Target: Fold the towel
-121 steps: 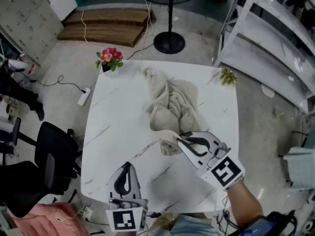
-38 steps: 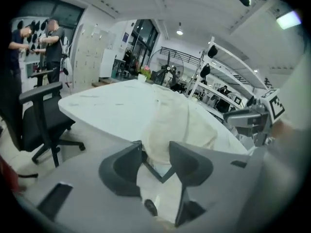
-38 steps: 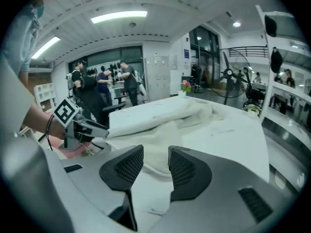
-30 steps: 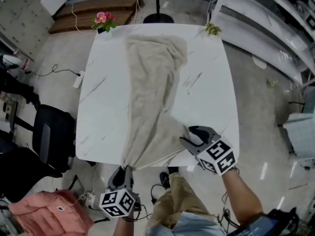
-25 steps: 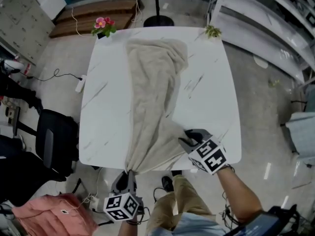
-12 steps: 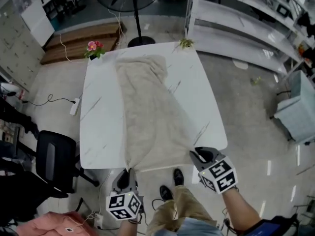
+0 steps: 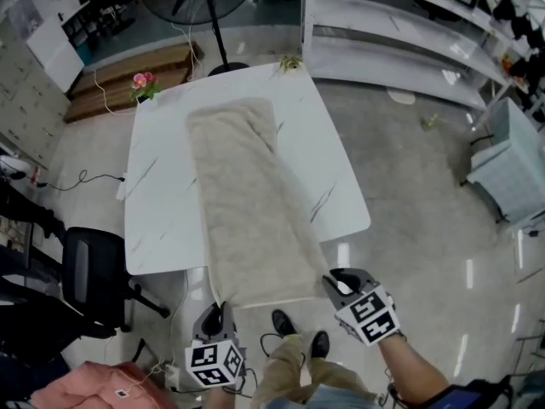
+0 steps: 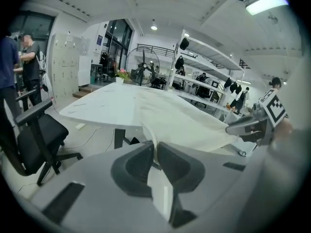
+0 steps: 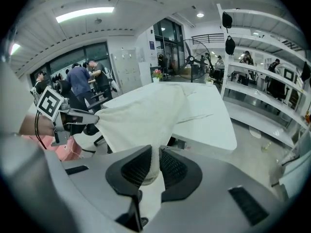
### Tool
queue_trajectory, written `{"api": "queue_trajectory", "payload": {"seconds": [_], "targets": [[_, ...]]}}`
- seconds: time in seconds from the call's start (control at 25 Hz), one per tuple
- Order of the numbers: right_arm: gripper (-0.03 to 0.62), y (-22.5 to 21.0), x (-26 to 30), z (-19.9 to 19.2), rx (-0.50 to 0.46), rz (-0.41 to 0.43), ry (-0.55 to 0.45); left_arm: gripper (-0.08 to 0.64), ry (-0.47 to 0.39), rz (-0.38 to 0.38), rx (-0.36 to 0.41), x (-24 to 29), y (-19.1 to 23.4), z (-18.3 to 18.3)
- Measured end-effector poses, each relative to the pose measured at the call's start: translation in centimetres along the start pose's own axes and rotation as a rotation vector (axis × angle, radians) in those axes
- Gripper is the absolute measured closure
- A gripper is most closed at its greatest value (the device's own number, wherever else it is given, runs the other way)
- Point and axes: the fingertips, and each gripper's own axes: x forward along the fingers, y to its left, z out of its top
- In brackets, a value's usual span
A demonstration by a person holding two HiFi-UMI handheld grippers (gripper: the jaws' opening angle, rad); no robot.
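Holding the two near corners of the towel [image 7: 247,203] level and under equal pull is the main requirement here. The step is judged to be the stretch-out before the first fold.

Head view: the towel is lying lengthwise on the white surface [image 7: 157,220], running away ahead of both tools. Its near edge is hanging off the surface edge and spanning between them. The left hand-held gripper [image 7: 217,318] is pinching the near left corner. The right hand-held gripper [image 7: 336,284], well apart to its right, is pinching the near right corner. Both are pointing forward and slanting down, and the right forearm is reaching in from behind its tool.

Left gripper view: the jaws are standing narrow, pressing on a thin edge of cloth, and have just been closing. The towel is fanning out ahead and rightward toward the other tool.

Right gripper view: the jaws are clamping a thicker bunch of cloth. They have just been opening slightly with the towel between them, so a slipping corner is the likely fault. The towel is stretching ahead and leftward to the left tool.

Recommended practice: firm the right grip, then carry both corners forward together at matching height.
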Motion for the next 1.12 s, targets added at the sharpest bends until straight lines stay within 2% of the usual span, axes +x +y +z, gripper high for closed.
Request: {"api": "queue_trajectory", "payload": {"seconds": [0.08,0.2,0.32,0.36,0.4,0.44,0.48,0.6,0.76,0.96,1.12], "targets": [[0.532,0.3,0.5,-1.2,-0.018,0.004,0.010,0.522,0.013,0.015,0.013,0.0,-0.1,-1.2],[0.535,0.8,1.7,-3.3,0.010,0.014,0.028,0.522,0.042,0.033,0.037,0.2,0.0,-3.0],[0.527,1.6,3.4,-5.3,0.017,0.055,0.068,0.520,0.068,0.041,0.035,1.0,0.6,-4.7],[0.499,1.9,3.8,-5.7,0.011,0.079,0.082,0.509,0.071,0.041,0.035,1.4,0.8,-5.0],[0.438,2.1,3.9,-5.7,0.004,0.101,0.085,0.478,0.068,0.039,0.031,1.7,0.9,-5.0],[0.410,2.2,3.8,-5.3,0.001,0.117,0.073,0.427,0.061,0.035,0.023,1.9,1.1,-4.8],[0.410,2.3,3.4,-4.5,0.002,0.129,0.049,0.389,0.050,0.033,0.013,1.8,1.2,-4.4],[0.411,1.8,1.8,-1.7,0.025,0.145,-0.009,0.383,0.015,0.034,-0.012,0.7,1.5,-2.6],[0.430,-1.6,1.5,4.4,0.051,0.076,-0.083,0.383,-0.049,0.011,-0.020,1.4,1.4,2.3],[0.451,-4.4,2.2,12.3,0.044,-0.006,-0.172,0.385,-0.166,-0.039,0.030,2.0,1.1,9.7],[0.454,-6.3,3.3,18.1,0.036,-0.035,-0.239,0.385,-0.247,-0.058,0.052,2.6,1.0,14.7]]}}
